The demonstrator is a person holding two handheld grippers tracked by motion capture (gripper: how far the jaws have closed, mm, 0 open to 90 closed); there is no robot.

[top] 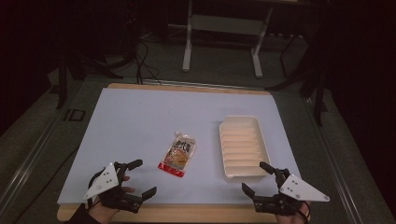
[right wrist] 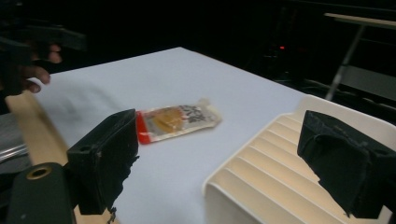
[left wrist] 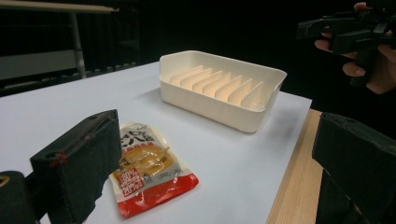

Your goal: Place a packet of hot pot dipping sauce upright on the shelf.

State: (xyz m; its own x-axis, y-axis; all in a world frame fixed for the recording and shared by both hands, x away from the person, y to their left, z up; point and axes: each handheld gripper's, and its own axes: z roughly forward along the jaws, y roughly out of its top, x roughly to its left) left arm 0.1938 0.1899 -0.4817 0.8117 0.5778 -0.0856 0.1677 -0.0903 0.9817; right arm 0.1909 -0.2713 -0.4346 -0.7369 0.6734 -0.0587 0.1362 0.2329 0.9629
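Two tools, left tool [top: 140, 178] and right tool [top: 256, 176] open-jawed, one pouch [top: 178, 156], one tray [top: 226, 145]

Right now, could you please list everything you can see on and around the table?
food pouch: one, red and clear with printed label, lying flat mid-table.
ribbed tray: one, cream, empty, right of the pouch.
white sheet: one, covering the wooden tabletop.
frame legs: two, white, on the floor beyond the table.
left tongs: black, open, near edge left.
right tongs: black, open, near edge right, beside the tray.
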